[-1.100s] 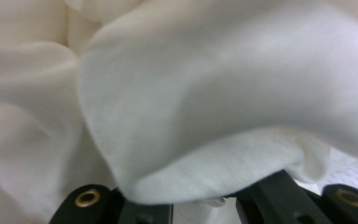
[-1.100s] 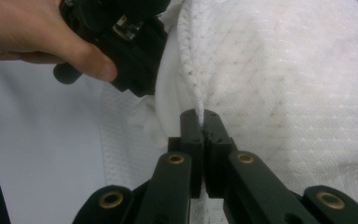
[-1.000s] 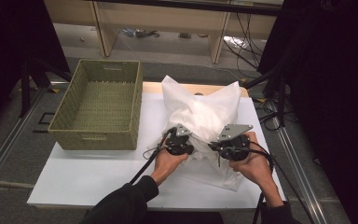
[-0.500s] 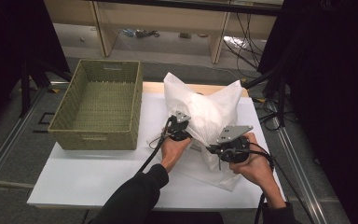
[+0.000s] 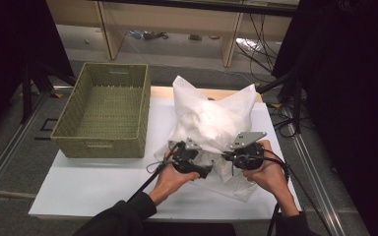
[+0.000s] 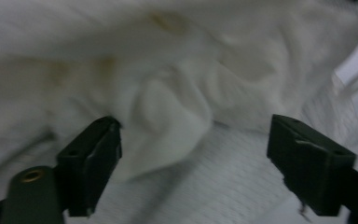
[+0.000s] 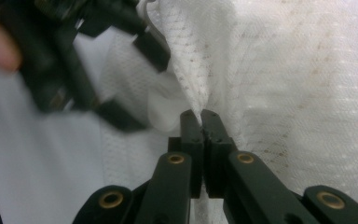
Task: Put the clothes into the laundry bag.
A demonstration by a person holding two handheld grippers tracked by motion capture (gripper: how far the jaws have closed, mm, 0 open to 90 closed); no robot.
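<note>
On the white table (image 5: 93,189) sits a big white mesh bag (image 5: 211,118), puffed up with something soft and white inside. It stands near the middle of the table, a bit to the right, and two corners stick up like ears. The mesh has tiny holes all over and a few small brownish spots. Its bottom edge lies flat on the table toward the person.

At the left of the table is a green woven basket (image 5: 103,108). There is nothing in it. It stands just beside the bag.

The left gripper (image 5: 193,162) is at the bag's lower left side. Its jaws have just been opening and now stand spread wide. In the left gripper view, a soft white fold (image 6: 168,121) of the bag bulges between them, but the pads do not squeeze it. One jaw sits right by the fold.

The right gripper (image 5: 234,156) is at the bag's lower right side. Its jaws are pressed together and pinch a thin fold of the mesh (image 7: 200,93).

A second ago the left gripper was closed on the bag, and half a second ago it was higher up against the bag; now it is lower and has let go. The right hand has stayed where it was.
</note>
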